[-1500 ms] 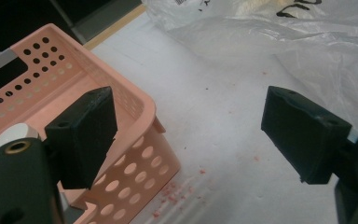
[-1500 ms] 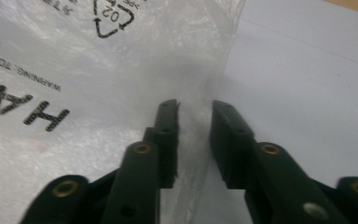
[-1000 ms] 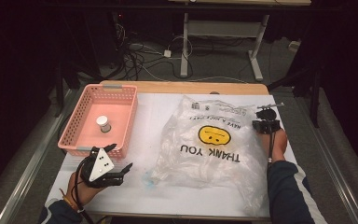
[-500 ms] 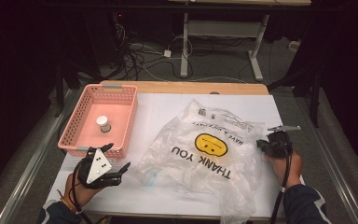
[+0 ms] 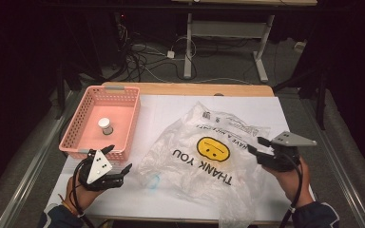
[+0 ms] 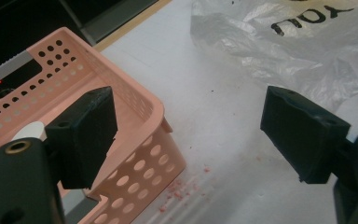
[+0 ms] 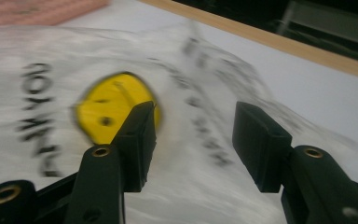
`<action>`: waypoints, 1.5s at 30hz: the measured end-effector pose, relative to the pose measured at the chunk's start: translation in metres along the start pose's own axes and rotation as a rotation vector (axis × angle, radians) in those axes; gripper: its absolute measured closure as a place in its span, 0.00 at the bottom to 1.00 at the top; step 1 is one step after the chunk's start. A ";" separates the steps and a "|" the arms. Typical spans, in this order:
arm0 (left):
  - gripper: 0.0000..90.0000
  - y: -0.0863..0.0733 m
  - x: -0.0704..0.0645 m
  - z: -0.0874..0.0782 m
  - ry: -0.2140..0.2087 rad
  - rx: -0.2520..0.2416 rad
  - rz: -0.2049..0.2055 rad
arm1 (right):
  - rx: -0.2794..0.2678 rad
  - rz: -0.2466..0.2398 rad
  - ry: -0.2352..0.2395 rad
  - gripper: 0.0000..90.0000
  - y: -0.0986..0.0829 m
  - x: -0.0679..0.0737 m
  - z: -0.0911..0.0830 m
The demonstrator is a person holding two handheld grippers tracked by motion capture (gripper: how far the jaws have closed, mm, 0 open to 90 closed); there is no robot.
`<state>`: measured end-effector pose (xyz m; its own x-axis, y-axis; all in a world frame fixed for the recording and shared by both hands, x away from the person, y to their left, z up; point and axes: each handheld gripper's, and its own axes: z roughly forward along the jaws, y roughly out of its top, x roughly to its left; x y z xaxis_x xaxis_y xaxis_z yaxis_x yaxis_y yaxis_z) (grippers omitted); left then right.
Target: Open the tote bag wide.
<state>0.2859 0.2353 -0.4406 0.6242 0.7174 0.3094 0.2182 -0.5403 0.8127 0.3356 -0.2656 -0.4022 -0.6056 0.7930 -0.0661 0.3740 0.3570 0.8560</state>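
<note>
Your right gripper has drawn back from the far right corner of the plastic bag toward your side of the table, and now sits at the bag's right edge, jaws apart and pointing left. Across the 2 earlier pictures the bag has shifted toward you, its crumpled near edge hanging over the table edge.

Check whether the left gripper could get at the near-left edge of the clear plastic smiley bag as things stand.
Probably yes. The left gripper has its jaws open, and between it and the clear plastic smiley bag lies bare white table cover; the pink perforated basket sits off to the side.
</note>
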 end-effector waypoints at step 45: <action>0.20 0.001 -0.005 0.002 -0.028 0.016 0.051 | 0.104 -0.196 0.252 1.00 0.028 0.106 0.085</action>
<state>0.2843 0.2306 -0.4425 0.6553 0.6762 0.3365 0.1973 -0.5833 0.7879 0.3418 -0.1298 -0.4282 -0.8226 0.5623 -0.0844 0.2953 0.5493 0.7817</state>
